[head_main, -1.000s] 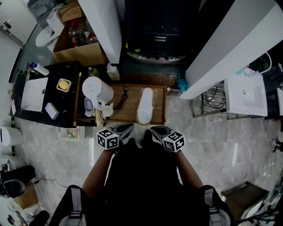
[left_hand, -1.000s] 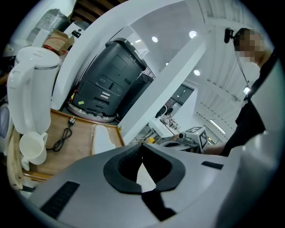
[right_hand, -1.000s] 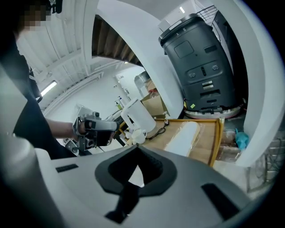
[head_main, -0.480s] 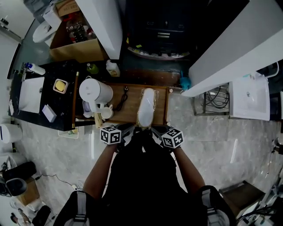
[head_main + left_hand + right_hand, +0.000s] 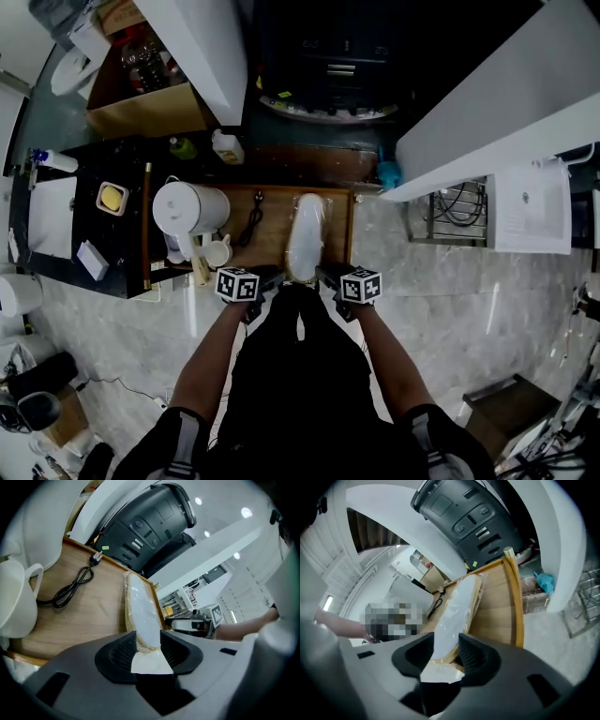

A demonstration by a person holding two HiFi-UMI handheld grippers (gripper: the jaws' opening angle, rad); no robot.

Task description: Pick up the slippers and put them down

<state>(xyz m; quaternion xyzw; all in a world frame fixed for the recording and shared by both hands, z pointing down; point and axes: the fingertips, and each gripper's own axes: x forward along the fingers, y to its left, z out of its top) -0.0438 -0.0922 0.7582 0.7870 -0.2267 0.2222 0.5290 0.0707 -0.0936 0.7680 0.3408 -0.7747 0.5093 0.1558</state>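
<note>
Left gripper (image 5: pixel 147 638): jaws opening, roughly half apart. The near end of the wrapped slippers (image 5: pixel 303 236) sits between the pads, not clamped as far as I can judge. The slippers lie flat on the wooden tray (image 5: pixel 349 230), right of the kettle (image 5: pixel 187 208). Right gripper (image 5: pixel 446 641): jaws opening around the same end. Lift not yet begun; pick-up and put-down both remain.

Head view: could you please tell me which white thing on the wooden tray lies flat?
The wrapped slippers, long and flat right of the cord; the kettle and mug stand upright.
</note>
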